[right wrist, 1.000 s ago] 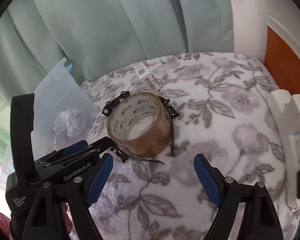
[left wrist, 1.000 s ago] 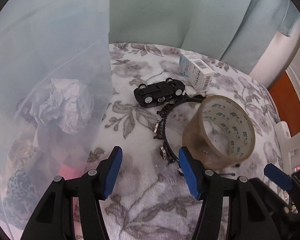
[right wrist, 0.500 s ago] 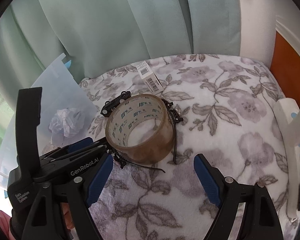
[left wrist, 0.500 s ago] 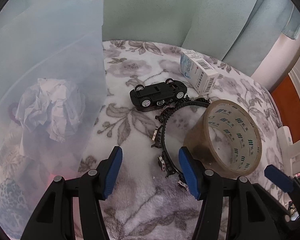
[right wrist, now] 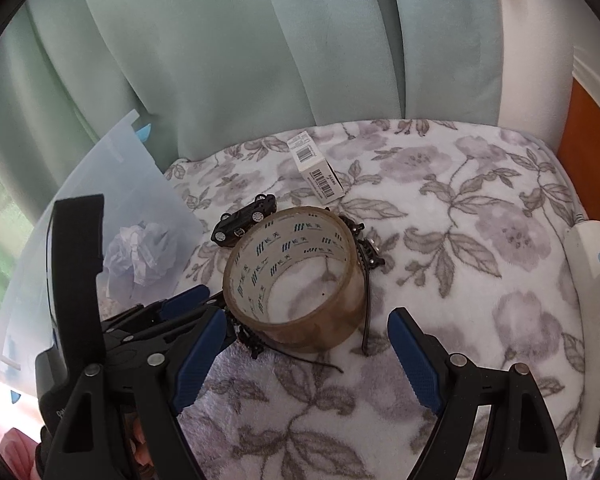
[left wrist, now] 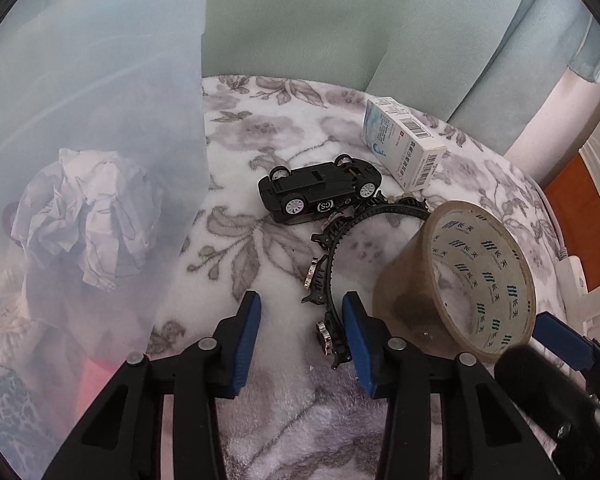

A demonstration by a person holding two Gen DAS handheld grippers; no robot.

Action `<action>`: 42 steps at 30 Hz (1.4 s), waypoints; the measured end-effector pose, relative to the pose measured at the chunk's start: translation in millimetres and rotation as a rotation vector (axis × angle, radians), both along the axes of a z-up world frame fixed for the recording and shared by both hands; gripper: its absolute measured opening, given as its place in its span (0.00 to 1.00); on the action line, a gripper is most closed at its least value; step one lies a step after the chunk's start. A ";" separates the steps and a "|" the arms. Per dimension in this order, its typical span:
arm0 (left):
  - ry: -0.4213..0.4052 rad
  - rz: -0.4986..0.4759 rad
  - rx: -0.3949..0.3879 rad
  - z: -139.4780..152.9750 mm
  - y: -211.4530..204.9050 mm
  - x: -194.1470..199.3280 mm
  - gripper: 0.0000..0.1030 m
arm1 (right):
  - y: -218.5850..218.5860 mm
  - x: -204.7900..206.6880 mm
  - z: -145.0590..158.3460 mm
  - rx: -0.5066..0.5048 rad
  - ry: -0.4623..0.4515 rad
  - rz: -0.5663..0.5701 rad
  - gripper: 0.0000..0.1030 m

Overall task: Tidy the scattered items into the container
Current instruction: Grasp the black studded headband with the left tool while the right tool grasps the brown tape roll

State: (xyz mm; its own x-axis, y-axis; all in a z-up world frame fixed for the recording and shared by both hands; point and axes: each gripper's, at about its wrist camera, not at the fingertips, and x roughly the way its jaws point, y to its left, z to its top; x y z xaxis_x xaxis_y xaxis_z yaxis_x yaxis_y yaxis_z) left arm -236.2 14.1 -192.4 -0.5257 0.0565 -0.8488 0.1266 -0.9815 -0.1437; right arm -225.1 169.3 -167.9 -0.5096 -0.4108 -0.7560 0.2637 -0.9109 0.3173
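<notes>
A brown tape roll (left wrist: pixel 456 284) (right wrist: pixel 296 276) lies on the floral blanket, on top of a black toothed headband (left wrist: pixel 332 264) (right wrist: pixel 366 256). A black toy car (left wrist: pixel 320 196) (right wrist: pixel 246 220) lies on its side behind them. A white medicine box (left wrist: pixel 404 148) (right wrist: pixel 316 170) lies farther back. The translucent container (left wrist: pixel 88 128) (right wrist: pixel 100 200) at the left holds crumpled paper (left wrist: pixel 84 216) and cloth. My left gripper (left wrist: pixel 300 340) is open and empty, its right finger beside the headband. My right gripper (right wrist: pixel 304 360) is open and empty, just in front of the tape roll.
Green curtains hang behind the blanket. A white power strip (right wrist: pixel 592 280) lies along the right edge, next to an orange panel (right wrist: pixel 584 136). The left gripper's body (right wrist: pixel 112 340) sits close to the left of my right gripper.
Both grippers have moved forward and tilted; the tape roll, headband and car now sit closer in view. Both stay open. The items have not moved.
</notes>
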 end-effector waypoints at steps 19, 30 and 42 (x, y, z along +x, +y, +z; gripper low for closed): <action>0.018 0.002 0.020 -5.1 -5.2 -11.8 0.37 | -1.7 -43.0 -16.4 0.074 -0.065 -0.099 0.52; 0.038 -0.009 -0.006 -7.7 -2.2 -21.5 0.37 | -2.6 -54.3 -28.1 0.061 -0.100 -0.136 0.29; 0.032 -0.014 -0.028 -5.9 3.8 -22.3 0.24 | 19.3 -47.2 -19.2 -0.023 -0.105 -0.202 0.13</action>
State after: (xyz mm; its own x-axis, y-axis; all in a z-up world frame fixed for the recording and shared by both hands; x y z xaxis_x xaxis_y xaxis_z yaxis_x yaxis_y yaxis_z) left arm -258.5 18.0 -198.3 -0.5522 0.0405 -0.8327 0.1090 -0.9867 -0.1203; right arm -272.2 188.6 -187.1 -0.5025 -0.3256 -0.8009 0.0409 -0.9343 0.3542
